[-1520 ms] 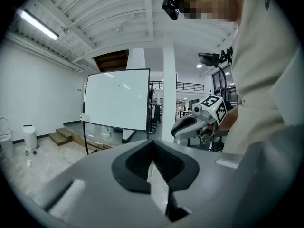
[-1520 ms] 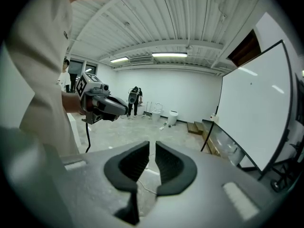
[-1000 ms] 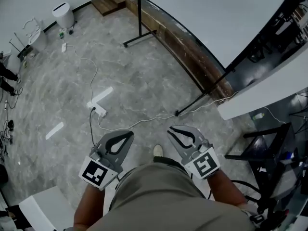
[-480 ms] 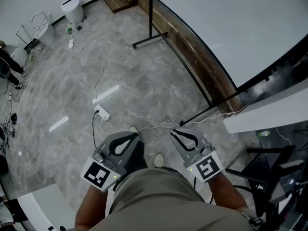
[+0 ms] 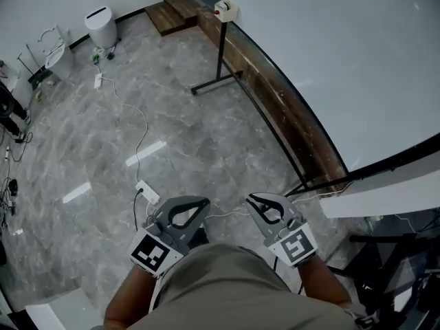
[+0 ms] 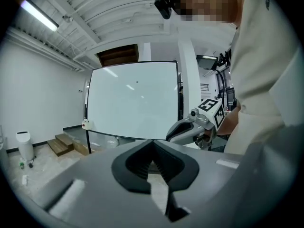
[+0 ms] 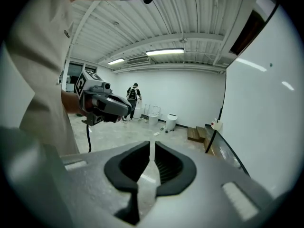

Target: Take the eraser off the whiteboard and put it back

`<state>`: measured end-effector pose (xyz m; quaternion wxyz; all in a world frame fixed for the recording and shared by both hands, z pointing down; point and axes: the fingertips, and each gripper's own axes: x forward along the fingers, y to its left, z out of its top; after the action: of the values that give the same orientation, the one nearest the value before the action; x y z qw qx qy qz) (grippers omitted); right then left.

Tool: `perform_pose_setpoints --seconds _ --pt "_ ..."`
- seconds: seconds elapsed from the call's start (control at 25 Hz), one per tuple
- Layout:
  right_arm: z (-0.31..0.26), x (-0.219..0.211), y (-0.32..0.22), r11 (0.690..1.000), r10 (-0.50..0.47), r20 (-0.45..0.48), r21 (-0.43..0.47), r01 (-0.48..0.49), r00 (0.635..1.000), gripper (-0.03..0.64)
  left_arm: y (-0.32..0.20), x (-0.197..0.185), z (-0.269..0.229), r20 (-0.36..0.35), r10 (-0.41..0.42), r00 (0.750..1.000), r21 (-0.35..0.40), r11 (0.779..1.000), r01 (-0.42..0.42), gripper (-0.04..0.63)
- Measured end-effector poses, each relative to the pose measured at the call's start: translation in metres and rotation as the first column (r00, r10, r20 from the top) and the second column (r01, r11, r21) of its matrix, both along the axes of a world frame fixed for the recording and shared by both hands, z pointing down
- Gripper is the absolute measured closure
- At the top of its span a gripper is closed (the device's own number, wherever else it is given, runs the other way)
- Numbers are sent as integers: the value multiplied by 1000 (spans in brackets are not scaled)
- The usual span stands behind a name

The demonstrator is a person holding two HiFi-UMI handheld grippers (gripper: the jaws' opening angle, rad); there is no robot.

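With the left gripper and right gripper jaws both closed and empty, and what looks like the eraser perched on the whiteboard's far edge at 12 o'clock, reaching it without opening could knock it to the floor.
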<state>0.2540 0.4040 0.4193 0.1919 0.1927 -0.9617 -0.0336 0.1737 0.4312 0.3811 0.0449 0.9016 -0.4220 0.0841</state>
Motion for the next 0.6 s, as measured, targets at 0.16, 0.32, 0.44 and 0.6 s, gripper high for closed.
perform_pose_setpoints --seconds 0.16,0.32,0.44,0.6 --pt "-4 -54 -44 1000 22 13 5 -22 1000 581 -36 -53 -3 -3 12 1000 4 1000 -12 589" --pt "-13 -98 -76 999 32 26 14 -32 999 581 -67 -100 -4 -1 8 1000 -12 1000 -8 589" --pt "-12 -121 -94 1000 16 18 14 -16 1000 581 -89 -122 -4 1 3 1000 -7 1000 -3 589" --pt "-8 -146 -121 1000 10 8 5 -10 1000 581 -114 -148 0 -23 -28 999 -17 999 28 589"
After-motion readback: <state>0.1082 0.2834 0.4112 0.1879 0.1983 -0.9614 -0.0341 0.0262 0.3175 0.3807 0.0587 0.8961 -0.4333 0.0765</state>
